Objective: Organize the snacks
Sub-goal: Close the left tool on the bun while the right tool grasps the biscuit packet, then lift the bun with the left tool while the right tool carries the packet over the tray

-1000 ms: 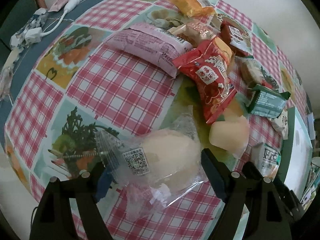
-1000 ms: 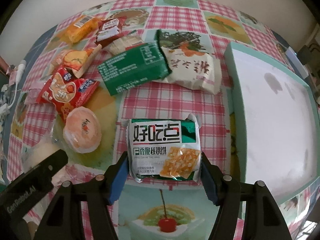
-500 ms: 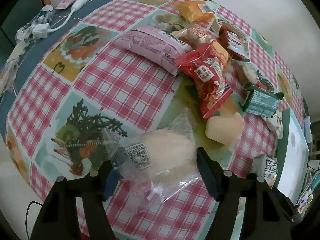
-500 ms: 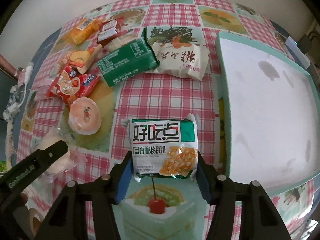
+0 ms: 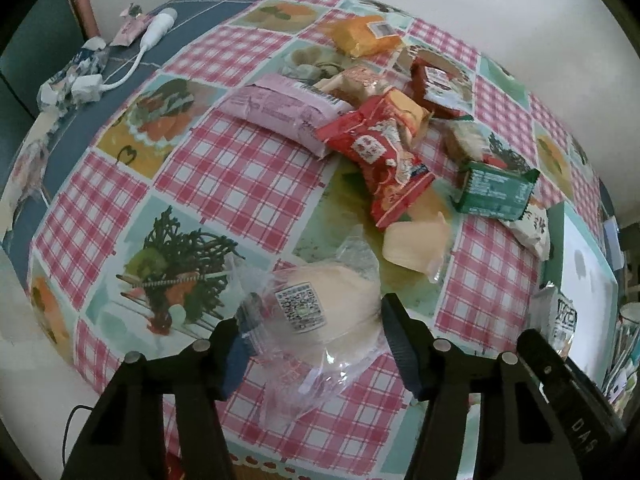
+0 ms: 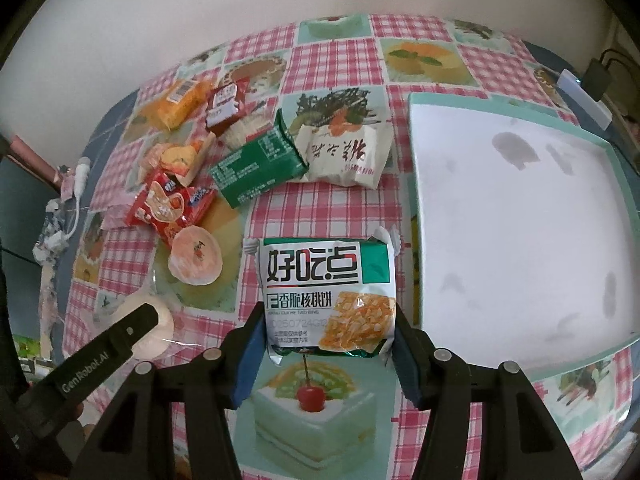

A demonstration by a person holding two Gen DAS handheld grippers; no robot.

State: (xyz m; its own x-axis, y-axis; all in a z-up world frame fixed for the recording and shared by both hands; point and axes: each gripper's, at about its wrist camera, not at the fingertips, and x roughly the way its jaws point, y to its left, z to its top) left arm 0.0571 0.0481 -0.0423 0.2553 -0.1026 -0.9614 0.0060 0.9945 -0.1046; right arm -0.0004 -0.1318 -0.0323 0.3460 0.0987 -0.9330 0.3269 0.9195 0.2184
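Note:
A round pale bun in a clear wrapper (image 5: 340,300) lies on the checked tablecloth between the fingers of my left gripper (image 5: 314,324). Its jaws are closing, and both pads press the crinkled wrapper. My right gripper (image 6: 326,320) is shut on a green-and-white biscuit packet (image 6: 326,276) and holds it above the cloth, just left of a white tray with a mint rim (image 6: 520,220). Beyond both lie a peach jelly cup (image 6: 195,256), a red packet (image 5: 380,156), a green packet (image 5: 496,192), a pink packet (image 5: 280,112) and an orange packet (image 5: 364,36).
A white cable with a plug (image 5: 120,68) and crumpled wrappers (image 5: 68,84) lie on the dark strip at the far left. The table edge runs close below the left gripper. A white pouch (image 6: 344,152) sits by the tray's far corner.
My left jaws have narrowed onto the bun's wrapper. The right gripper has risen with the biscuit packet, which now hangs off the cloth.

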